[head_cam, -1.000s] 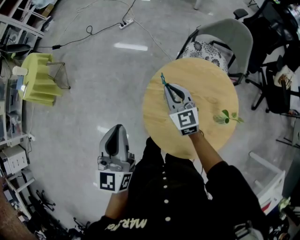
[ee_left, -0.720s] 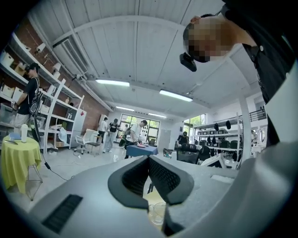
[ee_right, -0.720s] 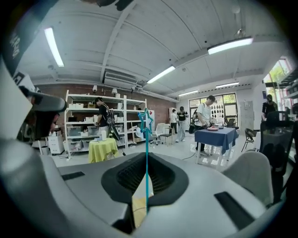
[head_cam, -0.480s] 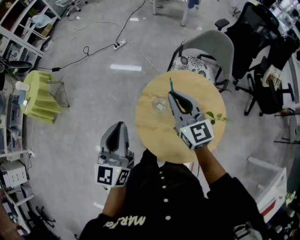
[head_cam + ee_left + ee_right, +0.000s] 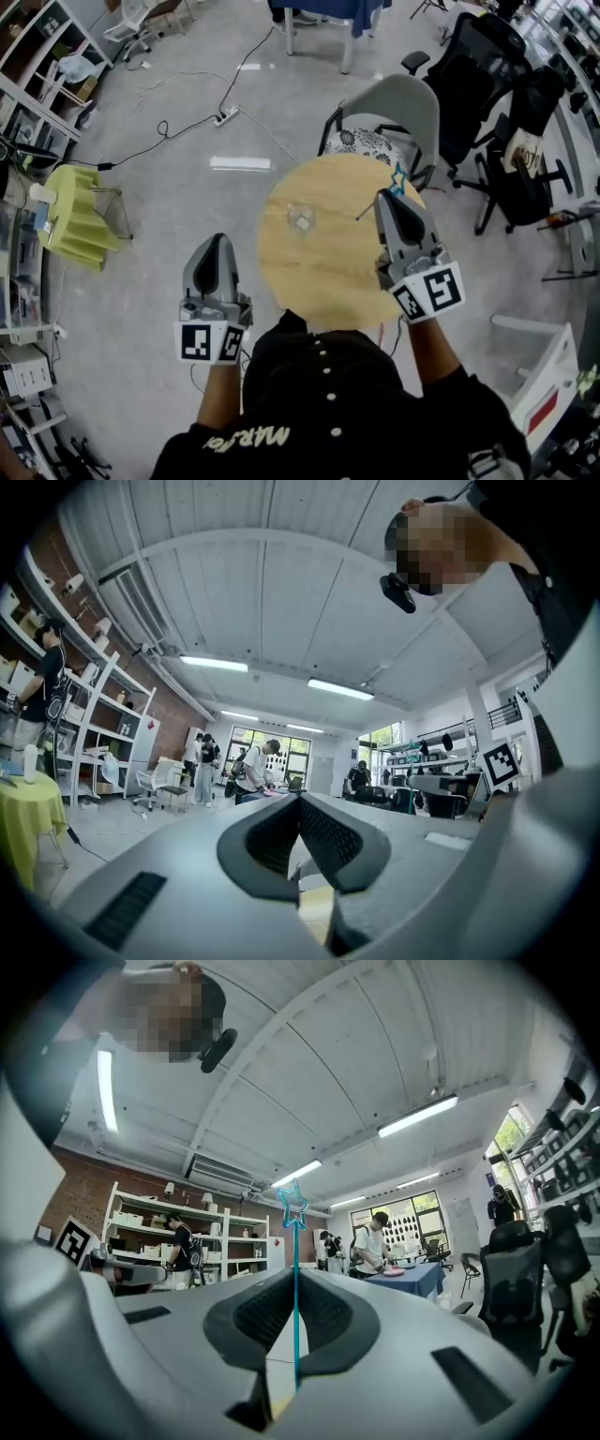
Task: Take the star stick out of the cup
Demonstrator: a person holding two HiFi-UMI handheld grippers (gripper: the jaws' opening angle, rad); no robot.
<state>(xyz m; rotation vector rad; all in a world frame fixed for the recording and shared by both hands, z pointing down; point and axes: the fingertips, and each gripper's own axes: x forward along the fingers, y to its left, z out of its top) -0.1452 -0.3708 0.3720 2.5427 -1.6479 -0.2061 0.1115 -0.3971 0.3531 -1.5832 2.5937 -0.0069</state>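
A clear cup (image 5: 301,219) stands on the round wooden table (image 5: 319,281), left of its middle. My right gripper (image 5: 386,195) is over the table's right edge, well away from the cup, and shut on the thin blue star stick (image 5: 296,1288). The stick rises from between the jaws, with its star (image 5: 294,1206) at the top, and the star (image 5: 397,178) also shows in the head view beyond the jaw tips. My left gripper (image 5: 217,240) hangs over the floor left of the table. Its jaws (image 5: 300,803) meet, with nothing between them.
A grey chair (image 5: 398,108) with a patterned cushion stands behind the table, and black office chairs (image 5: 487,75) are at the right. A yellow-covered stand (image 5: 75,220) and shelving are at the left. Cables and a power strip (image 5: 225,117) lie on the floor.
My right gripper has carried the star stick from beside the cup to the table's right edge. The left gripper has kept its place beside the table.
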